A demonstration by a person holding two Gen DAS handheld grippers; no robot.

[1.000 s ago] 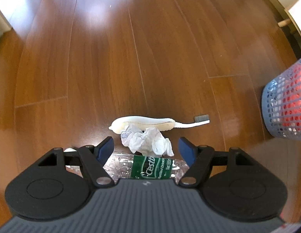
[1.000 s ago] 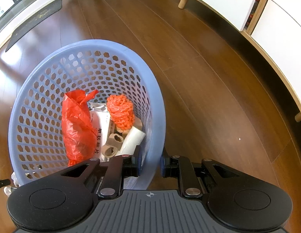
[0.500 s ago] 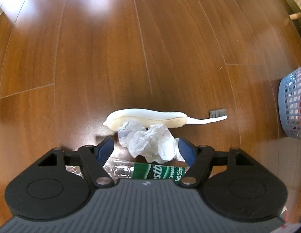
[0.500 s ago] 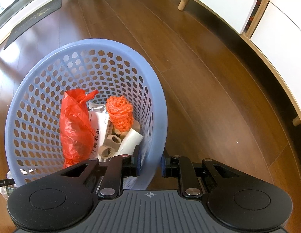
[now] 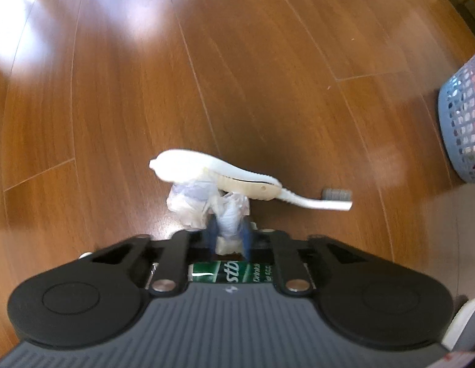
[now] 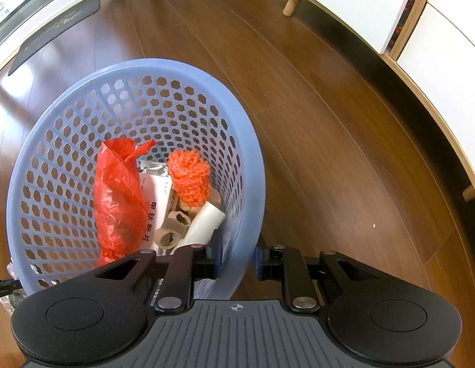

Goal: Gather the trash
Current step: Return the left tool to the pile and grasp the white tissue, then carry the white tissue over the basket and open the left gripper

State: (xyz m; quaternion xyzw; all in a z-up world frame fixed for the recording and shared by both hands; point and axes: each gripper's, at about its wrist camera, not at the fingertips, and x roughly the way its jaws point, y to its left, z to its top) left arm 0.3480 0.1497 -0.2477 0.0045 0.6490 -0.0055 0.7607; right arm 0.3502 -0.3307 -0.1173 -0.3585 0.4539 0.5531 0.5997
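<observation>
In the left wrist view, a crumpled white tissue [image 5: 191,205] lies on the wood floor against a white and beige toothbrush [image 5: 237,178]. My left gripper [image 5: 228,234] points straight down and is shut on the tissue's near part, its blue pads pinching it. A green-labelled plastic bottle [image 5: 228,271] shows just under the gripper body. The blue mesh basket [image 5: 464,128] stands at the right edge. In the right wrist view, my right gripper [image 6: 237,259] is shut on the near rim of the basket [image 6: 145,64], one pad inside and one outside.
Inside the basket lie a red plastic bag [image 6: 117,196], an orange net ball [image 6: 189,178], cardboard tubes [image 6: 173,230] and white packaging. White cabinets on a wooden leg [image 6: 291,0] line the right side. A dark mat [image 6: 53,30] lies far left.
My left gripper came down over the tissue and shut on it. The toothbrush now sits tilted on the tissue. The right gripper and basket have not moved.
</observation>
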